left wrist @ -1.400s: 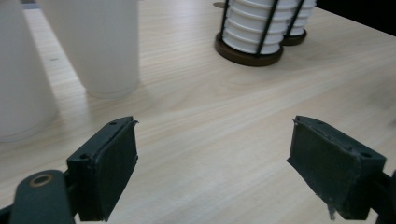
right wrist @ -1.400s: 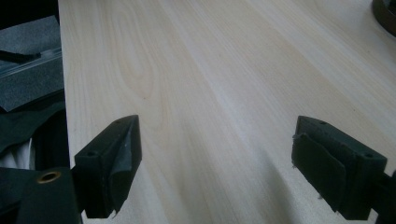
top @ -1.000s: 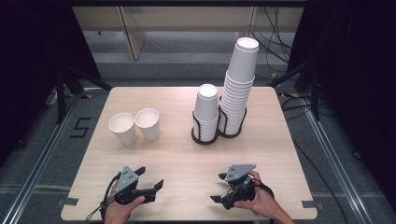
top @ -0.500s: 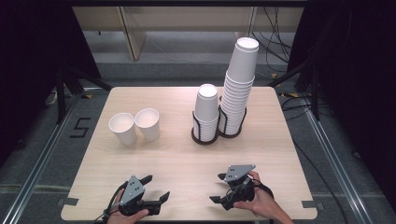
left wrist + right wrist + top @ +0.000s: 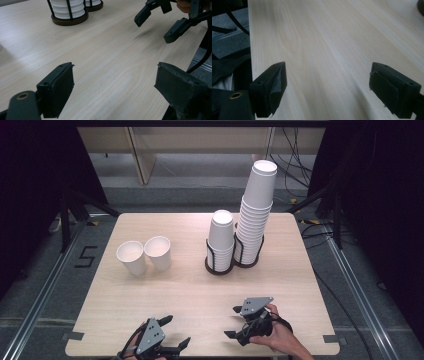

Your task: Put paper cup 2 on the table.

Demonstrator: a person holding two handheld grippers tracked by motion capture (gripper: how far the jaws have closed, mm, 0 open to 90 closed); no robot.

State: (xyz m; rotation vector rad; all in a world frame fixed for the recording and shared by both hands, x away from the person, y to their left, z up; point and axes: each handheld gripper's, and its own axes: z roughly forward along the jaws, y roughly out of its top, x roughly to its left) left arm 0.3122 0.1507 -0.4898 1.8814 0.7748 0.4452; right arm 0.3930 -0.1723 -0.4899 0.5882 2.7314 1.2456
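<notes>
Item: short stack of paper cups.
- Axis: long axis upright, mouths facing down, closed bases up.
- Look: plain white, nested, seated in a black wire holder with a dark round base.
- Place: far right of centre on the bench, touching nothing but its holder. The tall stack stands just beside it on the right in a matching holder.

Loose cups: left cup and right cup, white, mouths up, side by side at far left.

Left tool: near edge, jaws spread, nothing between them.
Right tool: near right, held in a hand, jaws spread, nothing between them.

Surface: pale wood grain, bare in front.
Room: grey floor, dark surroundings, cables beyond.
</notes>
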